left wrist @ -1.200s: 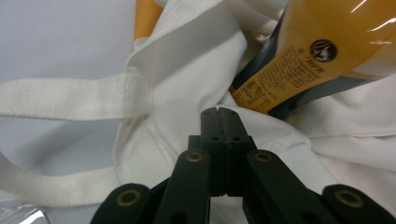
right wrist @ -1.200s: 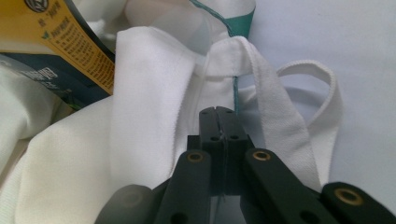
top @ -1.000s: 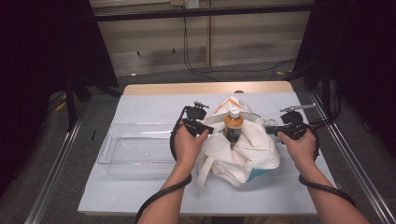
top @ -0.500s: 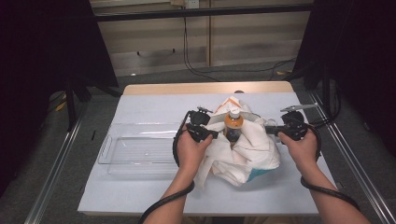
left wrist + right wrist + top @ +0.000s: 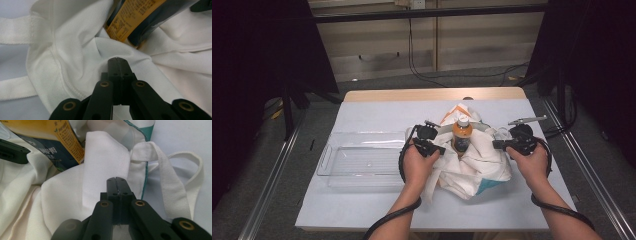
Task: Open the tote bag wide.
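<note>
High view: bottle upright in bag, between left gripper and right gripper. Both shut, each pinching bag cloth.

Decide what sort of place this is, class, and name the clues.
Probably a lab or recording studio, not a home: a covered table ringed by black curtains, loose cables on a bare floor, and metal rails alongside.

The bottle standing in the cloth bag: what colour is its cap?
White, above an orange neck. The bottle and its cap show best in the high view.
</note>
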The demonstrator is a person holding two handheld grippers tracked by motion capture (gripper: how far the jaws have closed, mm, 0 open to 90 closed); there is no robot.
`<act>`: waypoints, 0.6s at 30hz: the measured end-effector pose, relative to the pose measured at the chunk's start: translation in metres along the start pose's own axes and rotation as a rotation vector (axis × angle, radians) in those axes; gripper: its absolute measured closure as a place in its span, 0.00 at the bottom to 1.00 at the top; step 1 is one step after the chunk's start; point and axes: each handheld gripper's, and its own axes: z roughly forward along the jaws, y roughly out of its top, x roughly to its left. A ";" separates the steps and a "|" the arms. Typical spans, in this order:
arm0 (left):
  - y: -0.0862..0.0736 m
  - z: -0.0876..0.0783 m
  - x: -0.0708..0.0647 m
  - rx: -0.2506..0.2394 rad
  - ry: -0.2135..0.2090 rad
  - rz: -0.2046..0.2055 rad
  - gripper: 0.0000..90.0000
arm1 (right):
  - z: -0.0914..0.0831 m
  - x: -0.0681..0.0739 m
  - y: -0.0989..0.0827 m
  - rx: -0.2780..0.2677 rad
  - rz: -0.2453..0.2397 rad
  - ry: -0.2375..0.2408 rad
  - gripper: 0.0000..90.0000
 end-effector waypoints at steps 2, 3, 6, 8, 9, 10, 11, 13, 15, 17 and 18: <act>-0.002 0.002 0.001 0.003 0.000 0.001 1.00 | 0.003 -0.003 -0.004 0.003 0.006 0.000 1.00; -0.003 0.004 0.001 0.002 0.005 -0.007 1.00 | 0.003 -0.003 -0.004 0.003 0.006 0.000 1.00; -0.006 0.005 0.003 0.011 0.008 -0.002 1.00 | 0.006 -0.004 -0.008 0.009 0.012 0.000 1.00; -0.008 0.007 0.004 0.008 0.006 -0.012 1.00 | 0.007 -0.005 -0.010 0.008 0.014 -0.001 1.00; -0.009 0.008 0.004 0.011 0.010 -0.007 1.00 | 0.008 -0.005 -0.011 0.008 0.016 0.000 1.00; -0.010 0.009 0.005 0.011 0.009 -0.016 1.00 | 0.009 -0.005 -0.012 0.011 0.017 -0.001 1.00; -0.011 0.009 0.005 0.008 0.008 -0.017 1.00 | 0.009 -0.005 -0.013 0.011 0.018 -0.001 1.00; -0.012 0.011 0.006 0.023 0.015 -0.014 1.00 | 0.010 -0.006 -0.014 0.009 0.019 0.001 1.00; -0.014 0.015 0.007 0.043 0.026 -0.009 1.00 | 0.011 -0.006 -0.014 0.011 0.016 -0.002 1.00; -0.018 0.016 0.010 0.042 0.017 -0.017 1.00 | 0.012 -0.006 -0.015 0.014 0.016 -0.004 1.00; -0.019 0.015 0.012 0.054 0.018 -0.002 1.00 | 0.012 -0.006 -0.016 0.014 0.016 -0.003 1.00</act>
